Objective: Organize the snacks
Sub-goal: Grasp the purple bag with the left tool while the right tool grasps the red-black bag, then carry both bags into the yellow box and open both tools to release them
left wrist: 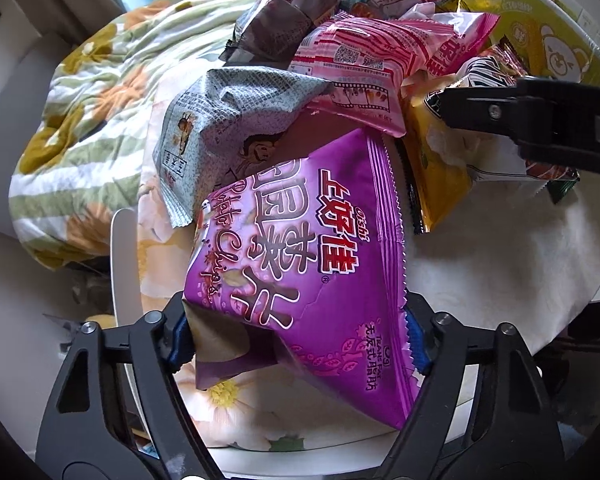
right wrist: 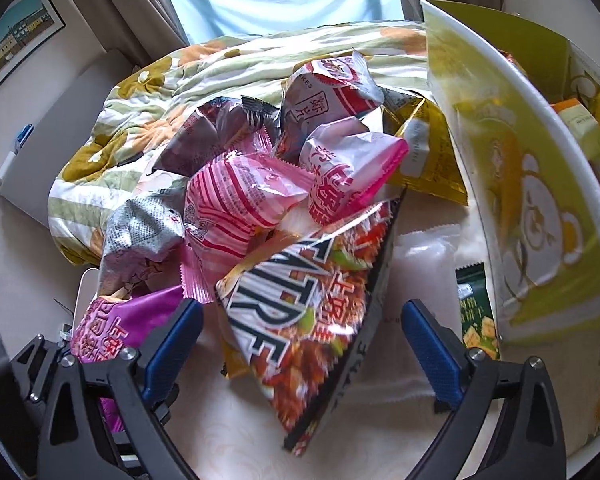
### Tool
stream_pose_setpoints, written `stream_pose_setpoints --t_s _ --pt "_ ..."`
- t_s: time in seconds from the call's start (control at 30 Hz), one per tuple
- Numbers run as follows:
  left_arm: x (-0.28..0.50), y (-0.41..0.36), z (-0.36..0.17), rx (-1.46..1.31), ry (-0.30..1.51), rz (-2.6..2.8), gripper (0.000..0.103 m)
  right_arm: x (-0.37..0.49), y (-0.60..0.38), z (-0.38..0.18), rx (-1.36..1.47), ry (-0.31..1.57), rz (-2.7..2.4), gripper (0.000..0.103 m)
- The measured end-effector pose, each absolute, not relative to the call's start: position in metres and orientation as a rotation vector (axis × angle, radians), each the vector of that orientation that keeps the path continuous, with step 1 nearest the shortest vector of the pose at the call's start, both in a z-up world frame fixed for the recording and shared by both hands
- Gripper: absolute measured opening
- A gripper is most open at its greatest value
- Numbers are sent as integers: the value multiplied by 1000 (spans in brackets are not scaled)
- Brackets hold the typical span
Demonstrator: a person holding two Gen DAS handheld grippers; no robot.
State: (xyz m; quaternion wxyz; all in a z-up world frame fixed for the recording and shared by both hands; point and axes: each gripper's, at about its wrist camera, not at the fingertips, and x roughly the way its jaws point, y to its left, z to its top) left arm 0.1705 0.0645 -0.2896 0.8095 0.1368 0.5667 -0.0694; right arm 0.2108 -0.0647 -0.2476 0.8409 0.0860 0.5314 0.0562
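My left gripper (left wrist: 300,336) is shut on a purple potato chip bag (left wrist: 300,256) and holds its lower end between the blue pads. The same purple bag shows at the lower left of the right wrist view (right wrist: 112,328). My right gripper (right wrist: 300,344) is open, its blue fingers (right wrist: 172,344) either side of a black and red snack bag (right wrist: 304,320) without touching it. In the left wrist view the right gripper's black finger (left wrist: 540,124) reaches in over a yellow bag (left wrist: 436,160). A pile of pink (right wrist: 240,204), grey (right wrist: 140,228) and brown (right wrist: 204,136) bags lies behind.
A yellow and white cardboard box (right wrist: 540,200) with a bear print stands at the right, with packets inside. A green cracker packet (right wrist: 474,312) lies beside it. The round table (right wrist: 244,432) has a pale cloth. A flowered quilt (right wrist: 148,92) lies on the bed behind.
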Motion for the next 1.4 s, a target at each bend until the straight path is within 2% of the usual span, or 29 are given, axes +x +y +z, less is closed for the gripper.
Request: stream_pose_setpoints --t_s 0.33,0.63,1.07,1.4 --pt "161 75 -285 233 1235 -168 73 222 -52 -256 143 1133 142 85" --pt "153 85 -277 195 1226 -168 73 215 -56 -251 151 1133 133 65" --pt "138 80 -226 157 1144 -224 73 179 -68 -201 149 1078 98 64" --pt "149 30 -154 133 1015 -350 73 150 -108 -117 161 938 81 64"
